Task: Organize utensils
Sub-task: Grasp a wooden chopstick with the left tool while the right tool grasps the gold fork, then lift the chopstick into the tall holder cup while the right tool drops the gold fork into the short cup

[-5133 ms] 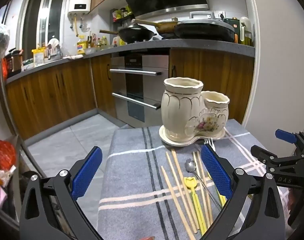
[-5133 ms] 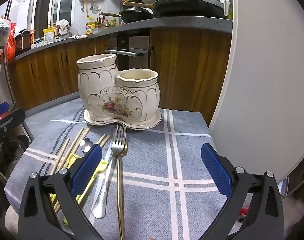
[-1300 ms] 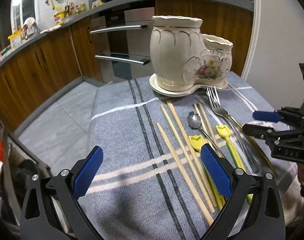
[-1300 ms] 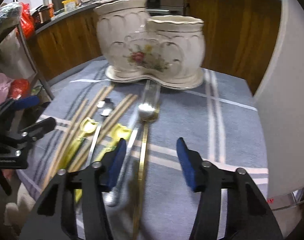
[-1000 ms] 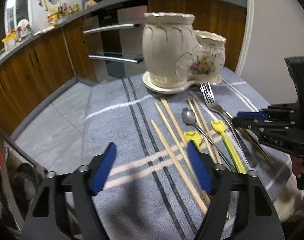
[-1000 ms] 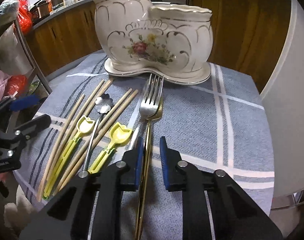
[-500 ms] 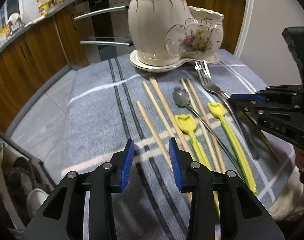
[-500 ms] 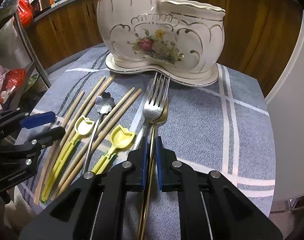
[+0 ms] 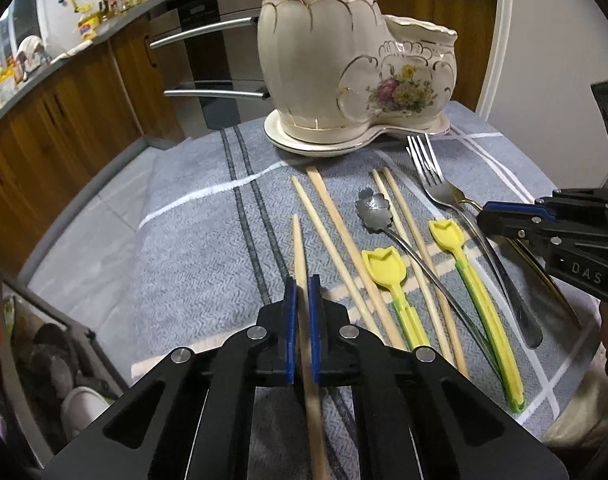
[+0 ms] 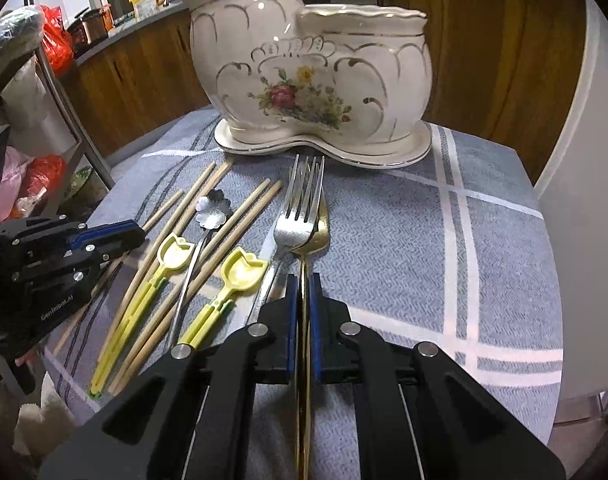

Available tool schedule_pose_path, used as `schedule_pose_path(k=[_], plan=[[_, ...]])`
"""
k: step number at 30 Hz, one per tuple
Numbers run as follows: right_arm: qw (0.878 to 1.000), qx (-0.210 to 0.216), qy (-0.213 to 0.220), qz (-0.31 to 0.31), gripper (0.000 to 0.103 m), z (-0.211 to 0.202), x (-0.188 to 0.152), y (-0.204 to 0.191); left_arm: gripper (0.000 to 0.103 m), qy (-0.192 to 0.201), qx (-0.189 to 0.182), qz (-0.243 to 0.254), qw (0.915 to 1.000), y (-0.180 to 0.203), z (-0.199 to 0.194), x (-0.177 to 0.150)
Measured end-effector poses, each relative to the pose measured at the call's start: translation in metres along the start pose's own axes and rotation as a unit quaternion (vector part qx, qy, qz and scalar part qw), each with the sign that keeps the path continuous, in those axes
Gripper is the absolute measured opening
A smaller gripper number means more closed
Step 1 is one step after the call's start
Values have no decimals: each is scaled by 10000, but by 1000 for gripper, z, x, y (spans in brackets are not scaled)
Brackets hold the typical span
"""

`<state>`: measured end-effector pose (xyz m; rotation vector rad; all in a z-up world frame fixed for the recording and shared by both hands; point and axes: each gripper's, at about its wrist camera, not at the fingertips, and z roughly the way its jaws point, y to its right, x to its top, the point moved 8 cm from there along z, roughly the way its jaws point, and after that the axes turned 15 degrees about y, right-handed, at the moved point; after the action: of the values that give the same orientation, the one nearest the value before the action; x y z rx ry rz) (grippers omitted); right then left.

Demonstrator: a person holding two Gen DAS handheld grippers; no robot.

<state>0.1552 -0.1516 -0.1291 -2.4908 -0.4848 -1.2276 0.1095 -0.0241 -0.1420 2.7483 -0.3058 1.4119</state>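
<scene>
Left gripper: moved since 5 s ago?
Yes. The left gripper has come down and forward toward the ceramic holder, which now looms larger, and has shut on the leftmost chopstick.

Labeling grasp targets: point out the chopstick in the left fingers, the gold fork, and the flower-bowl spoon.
chopstick (image 9: 298, 248), left wrist view, bare shaft ahead of the fingers.
gold fork (image 10: 317, 236), right wrist view, neck below the tines.
flower-bowl spoon (image 9: 372, 208), left wrist view, its bowl.
</scene>
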Motion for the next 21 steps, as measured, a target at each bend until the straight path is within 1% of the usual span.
schedule_pose_path(k=[3, 5, 9, 16, 21], plan=[[9998, 24, 218, 2, 6, -9, 2, 3, 6, 116, -18, -55, 9999, -1, -5, 4], [9995, -64, 317, -43, 6, -12, 5, 5, 6, 185, -32, -89, 9998, -2, -7, 7], [9984, -88, 560, -62, 6, -23, 13, 6, 6, 305, -81, -127, 9994, -1, -13, 13], [9959, -343, 802, -252, 6, -35, 20, 10, 6, 441, -159, -204, 9987, 0, -19, 19], [9932, -350, 1099, -130, 6, -47, 27, 16, 6, 663, -296, -290, 9969, 1, -30, 28]])
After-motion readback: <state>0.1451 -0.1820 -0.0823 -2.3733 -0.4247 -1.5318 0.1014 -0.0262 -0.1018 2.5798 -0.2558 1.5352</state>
